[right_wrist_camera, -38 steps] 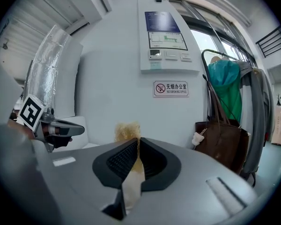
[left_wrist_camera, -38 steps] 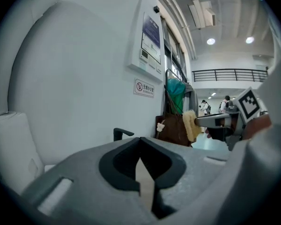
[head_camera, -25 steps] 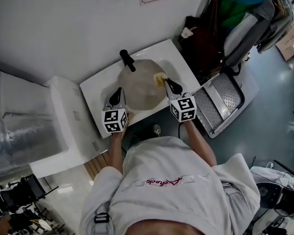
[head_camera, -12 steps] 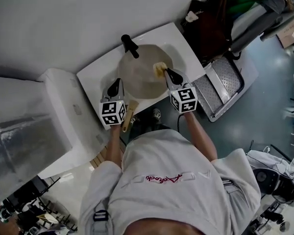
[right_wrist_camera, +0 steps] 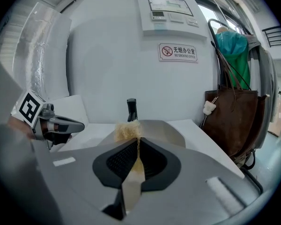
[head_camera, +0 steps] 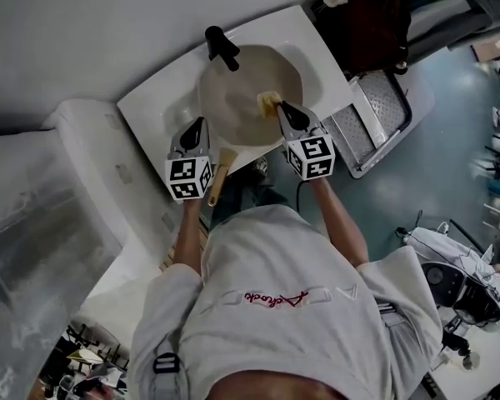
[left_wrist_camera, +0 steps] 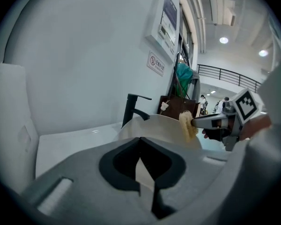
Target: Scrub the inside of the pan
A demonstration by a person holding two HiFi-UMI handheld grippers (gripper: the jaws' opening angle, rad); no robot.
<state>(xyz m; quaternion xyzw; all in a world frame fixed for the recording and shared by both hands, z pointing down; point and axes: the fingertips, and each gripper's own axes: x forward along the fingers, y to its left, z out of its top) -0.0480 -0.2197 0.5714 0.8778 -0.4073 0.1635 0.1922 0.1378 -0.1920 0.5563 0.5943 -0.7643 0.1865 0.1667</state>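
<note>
A pale round pan (head_camera: 240, 77) lies tilted in the white sink (head_camera: 154, 111), under the black faucet (head_camera: 222, 47). Its wooden handle (head_camera: 219, 176) points toward me. My left gripper (head_camera: 197, 127) is shut on the pan's near left rim. In the left gripper view a pale sliver of the pan (left_wrist_camera: 159, 128) shows between the closed jaws of the left gripper (left_wrist_camera: 141, 146). My right gripper (head_camera: 282, 107) is shut on a yellow sponge (head_camera: 268, 101), which is pressed against the pan's inside on the right. The sponge (right_wrist_camera: 127, 130) sticks out of the right gripper (right_wrist_camera: 136, 142), in front of the pan (right_wrist_camera: 166, 128).
A brown bag (right_wrist_camera: 229, 121) hangs at the wall right of the sink. A metal step (head_camera: 383, 119) lies on the floor beside the sink. A white cabinet (head_camera: 87, 182) adjoins the sink on the left. A no-smoking sign (right_wrist_camera: 178, 52) hangs above the faucet (right_wrist_camera: 131, 109).
The head view has swung, so the sink sits higher in the picture. The right gripper has slid the sponge a little inward over the pan. The left gripper keeps its hold.
</note>
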